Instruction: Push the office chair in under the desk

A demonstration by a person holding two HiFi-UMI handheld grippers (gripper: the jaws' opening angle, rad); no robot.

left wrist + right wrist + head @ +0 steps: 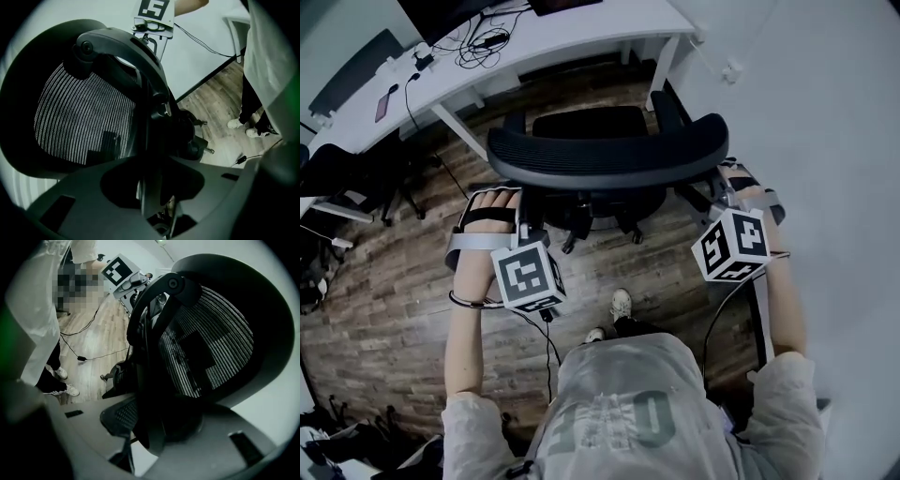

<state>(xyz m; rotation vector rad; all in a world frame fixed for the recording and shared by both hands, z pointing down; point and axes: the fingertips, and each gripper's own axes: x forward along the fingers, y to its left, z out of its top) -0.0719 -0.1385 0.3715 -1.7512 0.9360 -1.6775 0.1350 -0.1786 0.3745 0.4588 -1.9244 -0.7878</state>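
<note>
The black mesh office chair [609, 155] stands on the wood floor with its seat facing the white desk [581, 37], its front near the desk edge. My left gripper [520, 199] is at the left end of the backrest and my right gripper [724, 183] at the right end. In the left gripper view the backrest's dark frame edge [149, 140] runs between the jaws of the left gripper [150, 187], which are closed on it. In the right gripper view the right gripper [154, 427] holds the opposite frame edge [145, 380] in the same way, with the mesh [211, 343] beyond.
Cables [483, 42] and a dark screen lie on the desk. White desk legs [661, 70] flank the chair's path. Another dark chair [337, 173] stands at the left, a pale wall [825, 112] at the right. The person's shoes [621, 305] are behind the chair's wheeled base.
</note>
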